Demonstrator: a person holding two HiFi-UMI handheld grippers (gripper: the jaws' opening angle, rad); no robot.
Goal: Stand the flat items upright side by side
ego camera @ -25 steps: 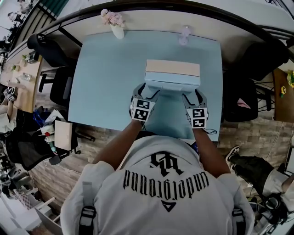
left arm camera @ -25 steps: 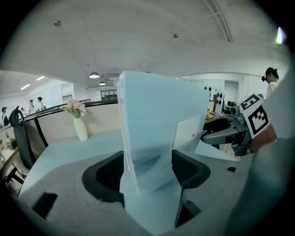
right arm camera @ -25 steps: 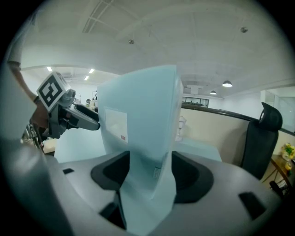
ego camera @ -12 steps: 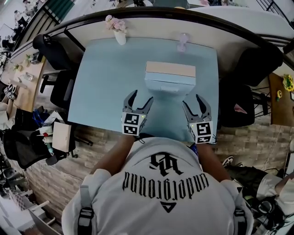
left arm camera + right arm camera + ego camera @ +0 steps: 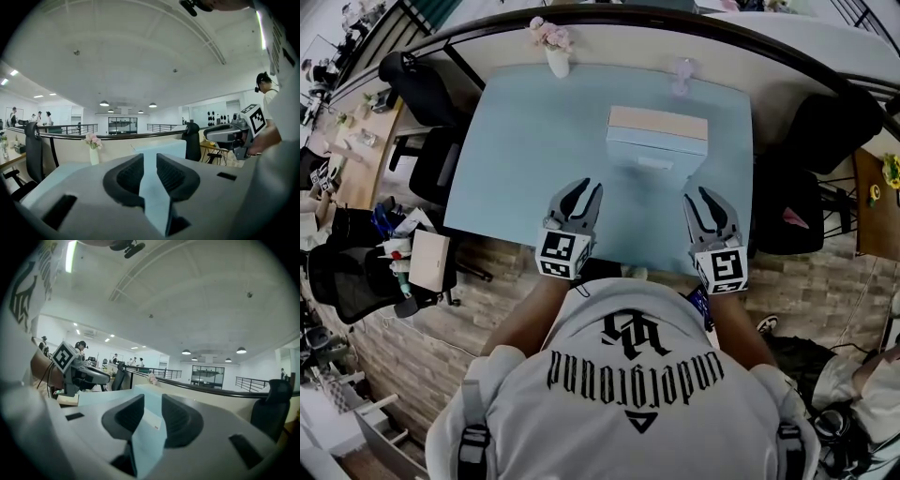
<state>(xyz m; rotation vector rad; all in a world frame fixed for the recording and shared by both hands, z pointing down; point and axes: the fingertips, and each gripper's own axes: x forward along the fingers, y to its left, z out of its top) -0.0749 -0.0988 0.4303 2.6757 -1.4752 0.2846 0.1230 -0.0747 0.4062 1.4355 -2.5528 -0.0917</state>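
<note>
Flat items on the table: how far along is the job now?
Looks done: the tan item and the blue item appear to stand upright side by side, touching. In hand: nothing; the left hand-held gripper and right hand-held gripper hang apart from them, jaws closing on nothing. Left: apparently nothing.

white short-sleeved t-shirt point(image 5: 609, 436) with black gothic lettering point(image 5: 633, 367) and a triangle mark point(image 5: 644, 422), dark buckled straps point(image 5: 476, 439) on both shoulders.
</note>
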